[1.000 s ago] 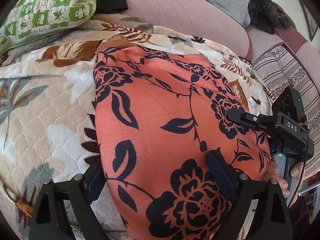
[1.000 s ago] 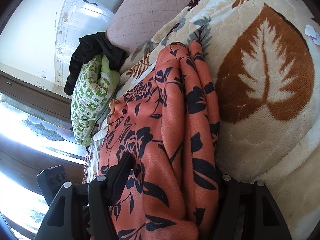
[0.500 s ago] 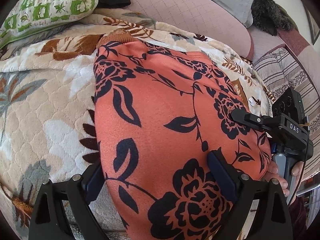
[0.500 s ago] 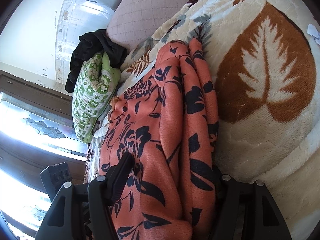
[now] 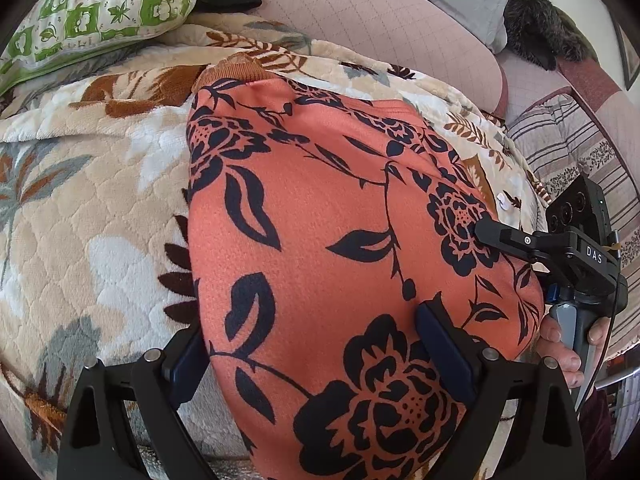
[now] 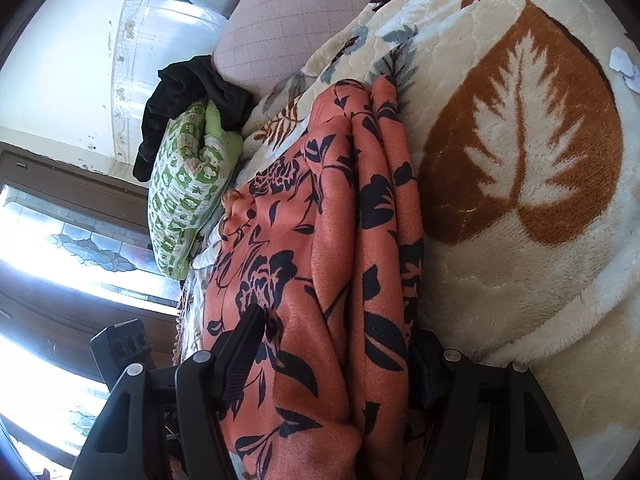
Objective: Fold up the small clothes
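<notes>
**Two grippers rest on an orange floral garment spread over a bed**

An orange garment printed with dark blue flowers lies on a cream blanket patterned with brown leaves. It fills the near centre of the bed, with its ribbed neckline at the far end.

The left gripper straddles the garment's near edge. One finger presses down on the cloth, right of centre; the other sits at the left edge, partly tucked under the fabric. Whether the jaws are clenched on the cloth or only resting there cannot be told.

The right gripper comes in from the right side, where the garment is bunched into several long folded layers. One finger lies on top of the cloth; the other is beside the stack, next to the blanket. The layers fill the gap, so it looks like a grasp on the folded edge, probably to pin the fold flat while the next crease is set. A hand holds its handle.

At far left are a green patterned pillow and dark clothing.

Compared with a second earlier, almost nothing differs: both grippers and the garment are in the same places.
</notes>
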Tool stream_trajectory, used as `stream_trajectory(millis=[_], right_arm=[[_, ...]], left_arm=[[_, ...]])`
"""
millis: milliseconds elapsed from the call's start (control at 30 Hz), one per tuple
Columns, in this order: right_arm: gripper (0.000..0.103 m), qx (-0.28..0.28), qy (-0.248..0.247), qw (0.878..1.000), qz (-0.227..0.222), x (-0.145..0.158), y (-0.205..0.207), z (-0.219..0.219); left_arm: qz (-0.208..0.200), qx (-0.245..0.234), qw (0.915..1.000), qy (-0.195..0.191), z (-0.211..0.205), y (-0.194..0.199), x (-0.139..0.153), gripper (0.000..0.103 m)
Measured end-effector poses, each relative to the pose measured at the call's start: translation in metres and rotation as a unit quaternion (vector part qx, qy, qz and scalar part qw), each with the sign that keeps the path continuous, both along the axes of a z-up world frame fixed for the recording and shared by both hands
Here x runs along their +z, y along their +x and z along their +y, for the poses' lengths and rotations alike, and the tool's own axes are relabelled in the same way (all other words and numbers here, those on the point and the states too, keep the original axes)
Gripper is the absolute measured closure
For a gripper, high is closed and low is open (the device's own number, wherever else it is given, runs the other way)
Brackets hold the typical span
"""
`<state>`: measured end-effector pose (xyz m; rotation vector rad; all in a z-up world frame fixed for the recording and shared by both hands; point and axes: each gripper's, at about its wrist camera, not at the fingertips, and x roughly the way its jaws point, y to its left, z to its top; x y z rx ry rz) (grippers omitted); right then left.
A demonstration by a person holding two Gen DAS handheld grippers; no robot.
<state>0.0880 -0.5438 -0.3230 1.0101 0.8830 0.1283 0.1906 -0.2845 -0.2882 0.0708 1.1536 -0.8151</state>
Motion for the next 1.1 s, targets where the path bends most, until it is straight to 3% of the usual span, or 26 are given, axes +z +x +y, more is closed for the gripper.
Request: stream_trajectory(millis=[500, 700, 767, 900, 967, 1033, 1100], right_arm=[[0.035, 0.000, 0.001, 1.000, 0.003, -0.001, 0.000, 0.000], [0.034, -0.005, -0.002, 1.000, 0.011, 0.007, 0.002, 0.002], [0.034, 0.000, -0.023, 1.000, 0.019, 0.011, 0.005, 0.004], [0.034, -0.004, -0.040, 0.999, 0.035, 0.016, 0.002, 0.003], [0.034, -0.046, -0.093, 0.994, 0.041, 0.034, -0.007, -0.001], [0.034, -0.084, -0.143, 0.986, 0.013, 0.063, -0.019, -0.003], [0.034, -0.103, -0.149, 0.983, -0.030, 0.089, -0.030, 0.001]], left_arm=[[0.000, -0.002, 1.0000, -0.001, -0.001, -0.002, -0.001, 0.006], [0.029, 0.000, 0.9995, -0.010, 0.000, 0.001, 0.000, 0.006], [0.037, 0.010, 0.9991, -0.018, 0.007, 0.005, 0.005, 0.006], [-0.004, 0.042, 0.9986, -0.033, 0.023, 0.011, 0.033, 0.006], [-0.045, 0.058, 0.9969, -0.028, 0.030, 0.010, 0.048, 0.006], [-0.082, 0.060, 0.9948, -0.002, 0.030, 0.007, 0.053, 0.006], [-0.100, 0.058, 0.9916, 0.058, 0.022, 0.005, 0.043, 0.006]])
